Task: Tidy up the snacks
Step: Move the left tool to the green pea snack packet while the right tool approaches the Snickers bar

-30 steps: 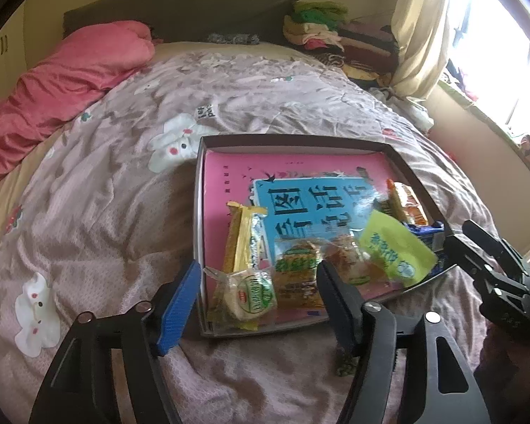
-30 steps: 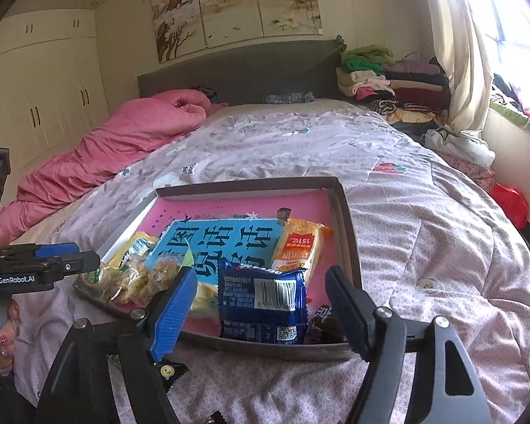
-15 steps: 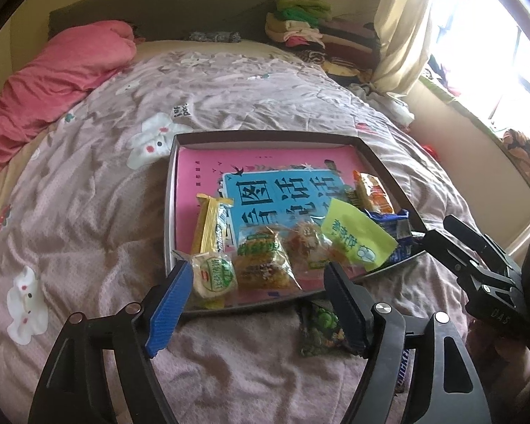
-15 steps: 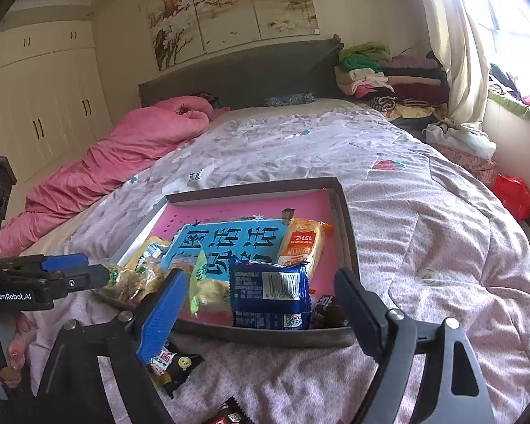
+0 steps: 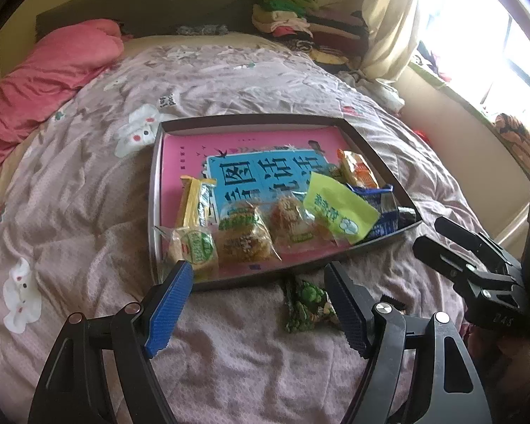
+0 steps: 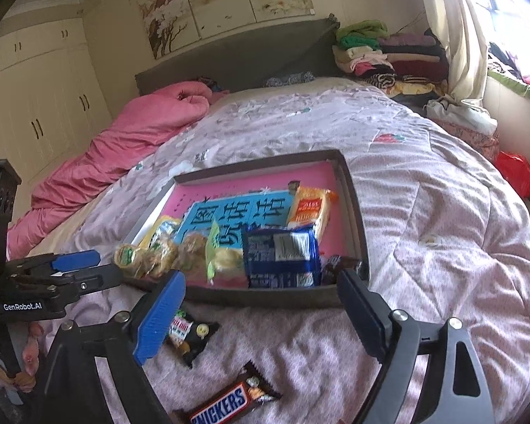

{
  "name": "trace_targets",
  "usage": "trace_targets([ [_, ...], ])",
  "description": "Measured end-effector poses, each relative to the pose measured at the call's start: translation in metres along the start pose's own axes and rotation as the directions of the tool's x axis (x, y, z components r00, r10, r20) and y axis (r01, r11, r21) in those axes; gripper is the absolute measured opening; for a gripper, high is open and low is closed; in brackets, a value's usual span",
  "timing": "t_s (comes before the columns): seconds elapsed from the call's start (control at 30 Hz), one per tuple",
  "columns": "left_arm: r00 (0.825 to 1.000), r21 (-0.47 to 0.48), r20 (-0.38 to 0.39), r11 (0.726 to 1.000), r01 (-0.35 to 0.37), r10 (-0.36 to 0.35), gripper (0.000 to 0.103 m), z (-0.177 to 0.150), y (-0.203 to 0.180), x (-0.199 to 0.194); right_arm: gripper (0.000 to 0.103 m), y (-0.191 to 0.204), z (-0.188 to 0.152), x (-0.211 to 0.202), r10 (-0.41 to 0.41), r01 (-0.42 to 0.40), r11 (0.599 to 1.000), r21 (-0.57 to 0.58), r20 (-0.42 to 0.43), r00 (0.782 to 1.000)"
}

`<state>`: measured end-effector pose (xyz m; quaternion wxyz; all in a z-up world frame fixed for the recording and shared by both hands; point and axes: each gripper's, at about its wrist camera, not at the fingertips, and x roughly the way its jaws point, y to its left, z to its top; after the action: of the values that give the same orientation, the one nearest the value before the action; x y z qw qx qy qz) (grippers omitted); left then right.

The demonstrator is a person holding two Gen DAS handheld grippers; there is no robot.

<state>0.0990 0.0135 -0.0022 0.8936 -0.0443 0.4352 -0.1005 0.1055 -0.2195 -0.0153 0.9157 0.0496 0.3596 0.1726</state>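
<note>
- While both jaws had just been opening, left gripper [image 5: 258, 304] and right gripper [image 6: 261, 314] were released, empty.
- Snickers bar [image 6: 229, 404] cut off at frame edge.
- Green packet [image 5: 305, 307] partly hidden by finger.

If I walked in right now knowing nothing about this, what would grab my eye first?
Probably the shallow tray on the bed, pink inside with a blue panel of large characters, its near end crowded with snack packets. Next, the wrapped snacks lying loose on the quilt in front of it: a Snickers bar and a dark packet. Two open grippers hover over them, left gripper and right gripper.
</note>
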Motion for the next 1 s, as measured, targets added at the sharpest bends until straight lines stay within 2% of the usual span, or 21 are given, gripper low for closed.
trace_targets([
  [0.37, 0.998, 0.020, -0.048, 0.999, 0.031, -0.030, 0.078, -0.012, -0.011, 0.009, 0.087, -0.002, -0.019, -0.007, 0.011, -0.007, 0.999, 0.050, -0.090, 0.996],
  [0.57, 0.997, 0.032, -0.072, 0.999, 0.033, -0.031, 0.078, -0.016, -0.016, 0.016, 0.087, 0.003, -0.032, -0.007, -0.037, 0.043, 0.999, 0.030, -0.155, 0.987],
  [0.73, 0.995, 0.045, -0.094, 0.999, 0.031, -0.027, 0.078, -0.021, -0.020, 0.021, 0.087, 0.010, -0.043, -0.007, 0.000, 0.009, 0.999, 0.039, -0.214, 0.977],
  [0.9, 0.994, 0.054, -0.104, 0.998, 0.029, -0.024, 0.078, -0.024, -0.024, 0.024, 0.065, 0.015, -0.057, -0.003, 0.052, -0.038, 0.998, 0.053, -0.290, 0.956],
  [1.0, 0.993, 0.059, -0.111, 0.998, 0.032, -0.026, 0.078, -0.025, -0.026, 0.027, 0.056, 0.018, -0.064, 0.002, 0.072, -0.056, 0.997, 0.058, -0.329, 0.942],
])
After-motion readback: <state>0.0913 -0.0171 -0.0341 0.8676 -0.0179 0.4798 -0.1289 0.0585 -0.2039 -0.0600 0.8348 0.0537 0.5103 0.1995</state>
